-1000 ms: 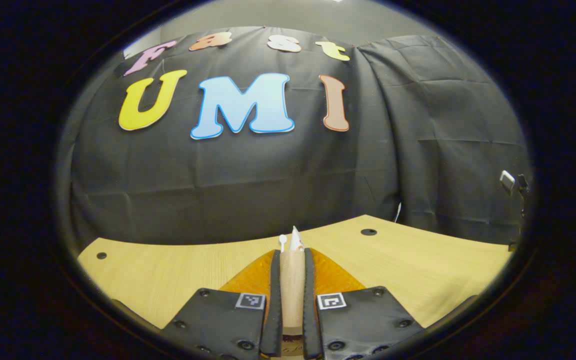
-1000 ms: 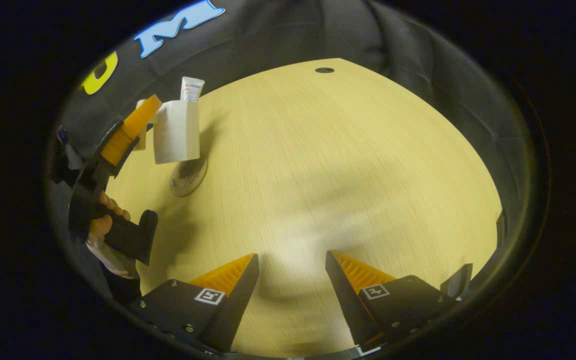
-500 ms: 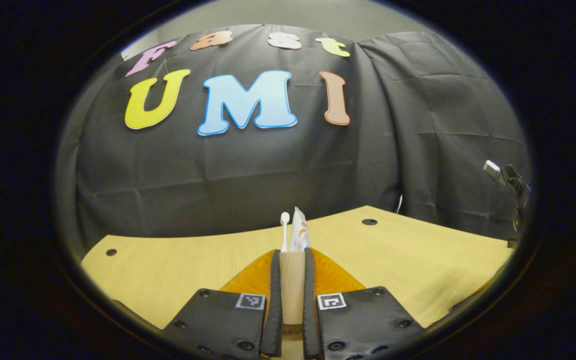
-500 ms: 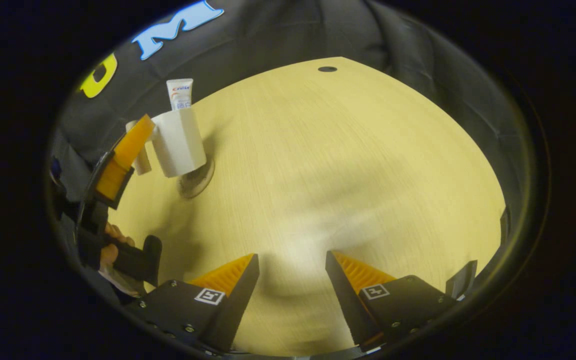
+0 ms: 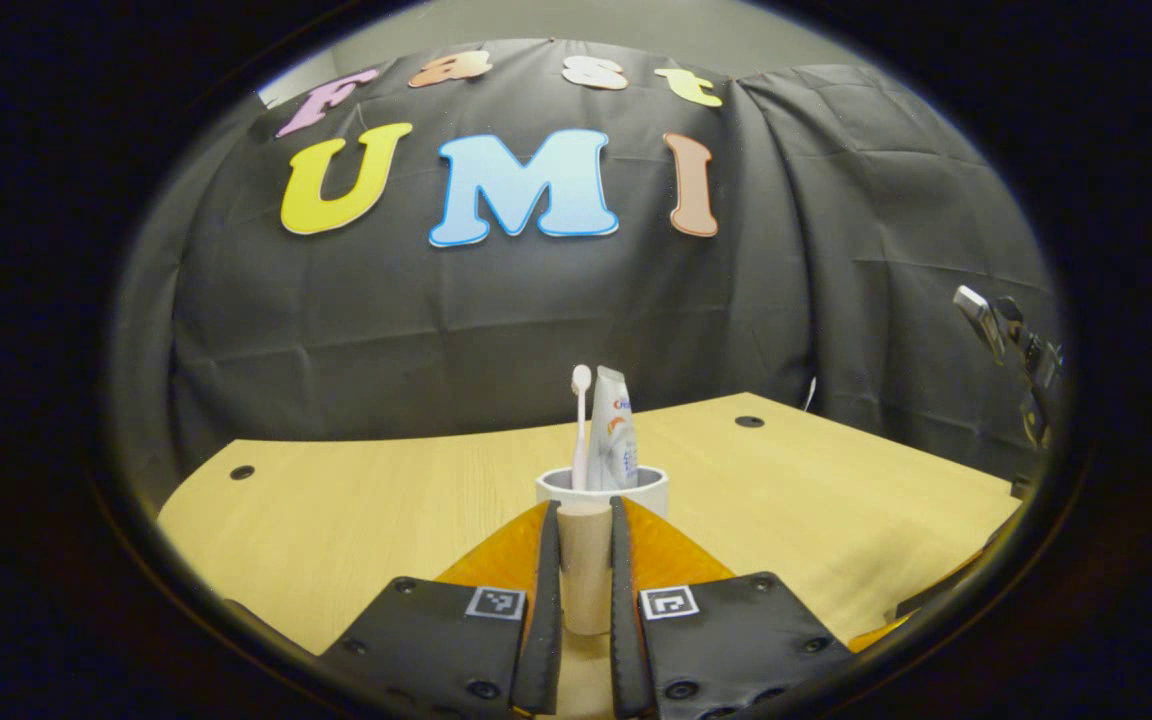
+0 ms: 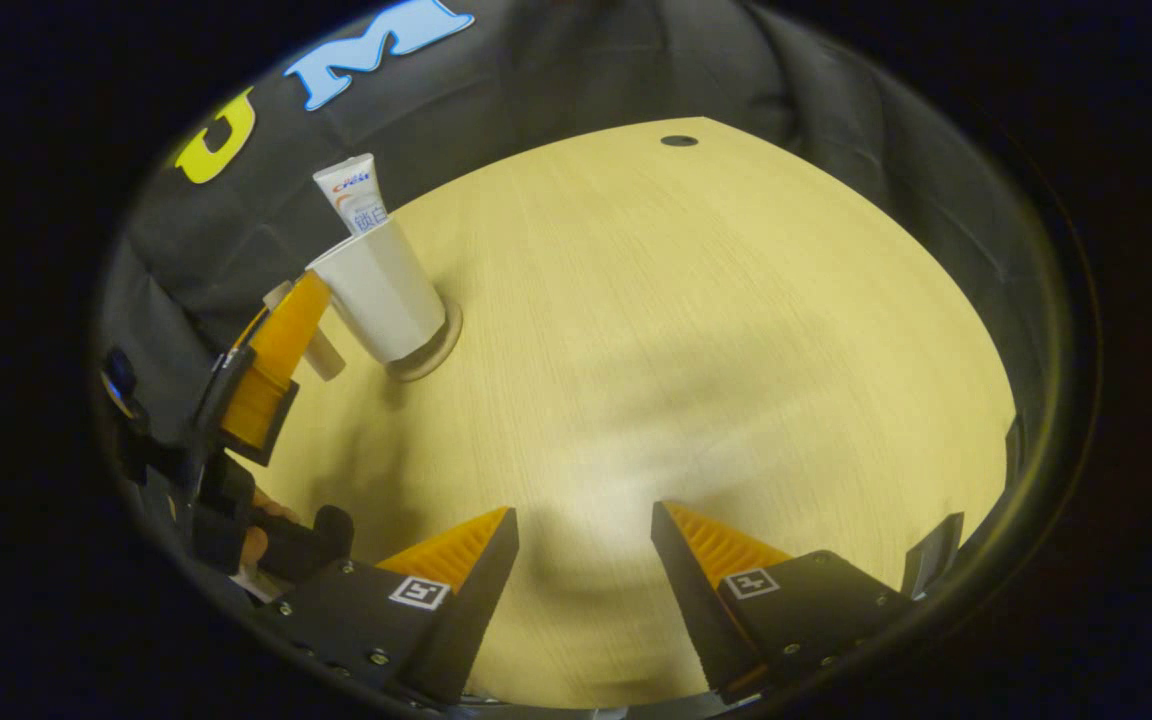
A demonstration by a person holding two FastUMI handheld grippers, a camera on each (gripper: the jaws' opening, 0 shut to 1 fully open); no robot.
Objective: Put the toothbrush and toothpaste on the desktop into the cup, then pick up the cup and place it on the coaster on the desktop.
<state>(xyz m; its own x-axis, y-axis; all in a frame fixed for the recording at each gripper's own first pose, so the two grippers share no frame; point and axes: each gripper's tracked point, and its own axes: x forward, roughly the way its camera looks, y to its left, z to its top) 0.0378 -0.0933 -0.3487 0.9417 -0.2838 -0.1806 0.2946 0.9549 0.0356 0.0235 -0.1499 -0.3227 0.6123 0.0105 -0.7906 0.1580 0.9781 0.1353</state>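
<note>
The white cup (image 6: 381,295) stands on the round coaster (image 6: 433,350) at the desk's far left in the right gripper view. A toothpaste tube (image 6: 349,192) sticks out of its top. In the left gripper view the cup's rim (image 5: 601,483) shows just past the fingers, with the toothbrush (image 5: 580,420) and toothpaste (image 5: 615,430) upright inside. My left gripper (image 5: 584,510) is shut on the cup's wooden handle (image 5: 585,575). Its orange finger (image 6: 281,335) sits beside the cup. My right gripper (image 6: 584,540) hovers open over bare desk, nothing between its fingers.
The light wooden desk (image 6: 696,330) has small dark holes near its corners (image 5: 748,421). Black cloth walls close it in behind and to the side. A small grey device on a black mount (image 5: 998,318) stands at the right edge. A hand (image 6: 258,545) holds the left gripper.
The left gripper has lowered the cup from above the coaster down onto it. The cup's rim has come into the left gripper view. The right gripper has stayed open and nearly still.
</note>
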